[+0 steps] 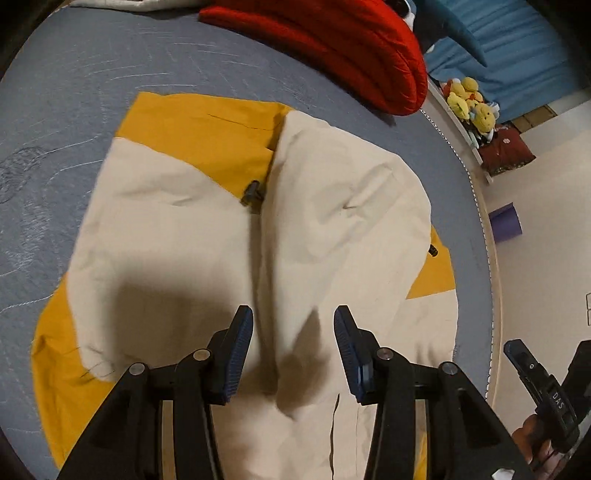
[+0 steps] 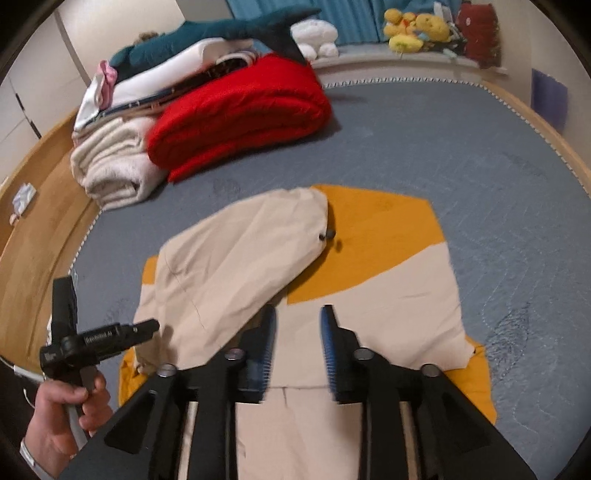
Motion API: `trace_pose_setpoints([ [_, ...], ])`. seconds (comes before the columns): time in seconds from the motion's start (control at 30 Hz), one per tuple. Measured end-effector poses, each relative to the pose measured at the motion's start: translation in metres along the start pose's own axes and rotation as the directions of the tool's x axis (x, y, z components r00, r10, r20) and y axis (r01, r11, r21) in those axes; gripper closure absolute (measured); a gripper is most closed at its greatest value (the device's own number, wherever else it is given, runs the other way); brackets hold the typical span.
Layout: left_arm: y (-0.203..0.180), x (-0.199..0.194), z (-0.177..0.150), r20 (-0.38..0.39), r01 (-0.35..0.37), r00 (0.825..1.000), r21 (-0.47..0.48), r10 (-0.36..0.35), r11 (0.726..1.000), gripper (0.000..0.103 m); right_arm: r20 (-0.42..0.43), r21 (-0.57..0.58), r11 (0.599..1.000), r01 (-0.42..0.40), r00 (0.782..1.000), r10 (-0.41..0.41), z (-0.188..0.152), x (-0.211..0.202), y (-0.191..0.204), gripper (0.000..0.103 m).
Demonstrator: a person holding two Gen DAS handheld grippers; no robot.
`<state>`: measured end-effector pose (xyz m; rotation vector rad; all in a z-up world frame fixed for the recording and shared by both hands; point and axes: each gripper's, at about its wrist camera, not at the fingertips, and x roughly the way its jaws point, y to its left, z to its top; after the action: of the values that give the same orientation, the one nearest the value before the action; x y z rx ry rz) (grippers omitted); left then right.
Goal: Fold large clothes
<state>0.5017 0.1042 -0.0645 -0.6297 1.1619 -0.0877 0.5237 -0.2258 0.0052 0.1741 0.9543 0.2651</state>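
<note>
Left gripper (image 1: 293,325) above jacket (image 1: 207,221)

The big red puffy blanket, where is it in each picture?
Left wrist view: the folded red quilted blanket lies at the top, right of the middle, beyond the cream and yellow jacket.
Right wrist view: the blanket sits upper left of the middle, beside a stack of folded cream towels.
Shared landmark: the yellow plush toys on the shelf.
</note>
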Motion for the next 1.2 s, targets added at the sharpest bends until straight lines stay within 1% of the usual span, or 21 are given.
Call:
trace_pose_setpoints([
  [0.07,-0.002,0.008,-0.001,-0.008,-0.004,1.000,0.005,0.004,1.000,0.062,-0.014,0.007,1.000,0.006,1.000,-0.006,0.000,0.008,-0.002,0.069],
  [0.13,0.000,0.015,-0.001,-0.010,-0.004,1.000,-0.007,0.004,1.000,0.070,-0.023,0.011,1.000,0.004,1.000,-0.004,-0.001,0.013,-0.004,0.069],
  [0.17,0.001,0.017,-0.001,-0.011,-0.005,1.000,-0.007,0.005,1.000,0.091,-0.027,0.010,1.000,0.003,1.000,-0.003,0.000,0.016,-0.004,0.069],
  [0.2,-0.001,0.018,0.000,-0.012,-0.009,1.000,0.000,0.009,1.000,0.099,-0.030,0.010,1.000,0.002,1.000,-0.002,0.000,0.017,-0.004,0.069],
  [0.27,-0.016,0.005,0.000,0.045,-0.033,0.999,0.073,0.030,0.997,0.101,-0.033,0.012,1.000,-0.003,0.999,0.003,0.000,0.019,-0.005,0.069],
  [0.33,-0.040,-0.018,0.001,0.139,-0.066,0.989,0.184,0.041,0.981,0.102,-0.034,0.013,1.000,-0.010,0.999,0.011,0.002,0.020,-0.005,0.069],
  [0.4,-0.063,-0.040,-0.003,0.219,-0.054,0.976,0.284,-0.010,0.957,0.103,-0.032,0.009,1.000,-0.019,0.999,0.019,0.003,0.021,-0.004,0.069],
  [0.43,-0.077,-0.050,-0.009,0.242,-0.028,0.969,0.344,-0.060,0.938,0.103,-0.030,0.008,1.000,-0.022,0.999,0.022,0.004,0.022,-0.004,0.069],
  [0.47,-0.087,-0.053,-0.015,0.235,0.000,0.967,0.388,-0.100,0.922,0.103,-0.026,0.009,1.000,-0.027,0.999,0.027,0.004,0.022,-0.003,0.069],
  [0.5,-0.097,-0.052,-0.023,0.205,0.038,0.969,0.438,-0.141,0.898,0.103,-0.022,0.013,0.999,-0.034,0.999,0.034,0.005,0.022,-0.004,0.069],
  [0.53,-0.107,-0.045,-0.033,0.154,0.068,0.974,0.490,-0.163,0.869,0.103,-0.020,0.022,0.999,-0.043,0.999,0.043,0.005,0.022,-0.005,0.069],
  [0.6,-0.119,-0.027,-0.051,0.059,0.108,0.984,0.541,-0.166,0.834,0.103,-0.020,0.063,0.995,-0.080,0.997,0.081,0.005,0.024,-0.009,0.069],
  [0.67,-0.126,-0.005,-0.069,-0.058,0.159,0.986,0.570,-0.154,0.806,0.103,-0.021,0.103,0.988,-0.116,0.993,0.119,0.005,0.026,-0.012,0.066],
  [0.7,-0.129,0.003,-0.077,-0.085,0.156,0.988,0.586,-0.131,0.795,0.103,-0.021,0.120,0.983,-0.136,0.990,0.139,0.005,0.028,-0.013,0.064],
  [0.73,-0.132,0.013,-0.086,-0.106,0.136,0.990,0.603,-0.090,0.786,0.103,-0.021,0.129,0.980,-0.150,0.988,0.154,0.005,0.029,-0.013,0.060],
  [0.8,-0.131,0.023,-0.095,-0.132,0.127,0.990,0.610,-0.058,0.782,0.103,-0.025,0.148,0.970,-0.195,0.979,0.200,0.005,0.033,-0.010,0.054],
  [0.87,-0.128,0.029,-0.098,-0.137,0.117,0.990,0.601,-0.042,0.790,0.103,-0.041,0.164,0.957,-0.241,0.967,0.251,0.004,0.040,-0.006,0.044],
  [0.93,-0.128,0.029,-0.097,-0.141,0.120,0.989,0.592,-0.045,0.797,0.103,-0.081,0.184,0.940,-0.288,0.948,0.307,0.001,0.054,0.001,0.043],
  [1.03,-0.132,0.027,-0.094,-0.140,0.133,0.988,0.587,-0.062,0.798,0.103,-0.127,0.185,0.931,-0.316,0.931,0.342,-0.004,0.071,0.012,0.043],
  [1.07,-0.132,0.027,-0.093,-0.142,0.138,0.988,0.583,-0.066,0.801,0.103,-0.144,0.169,0.932,-0.322,0.927,0.346,-0.005,0.077,0.019,0.043],
  [1.2,-0.122,0.022,-0.085,-0.157,0.159,0.984,0.550,-0.086,0.820,0.103,-0.170,0.116,0.939,-0.325,0.925,0.341,-0.008,0.090,0.036,0.043],
])
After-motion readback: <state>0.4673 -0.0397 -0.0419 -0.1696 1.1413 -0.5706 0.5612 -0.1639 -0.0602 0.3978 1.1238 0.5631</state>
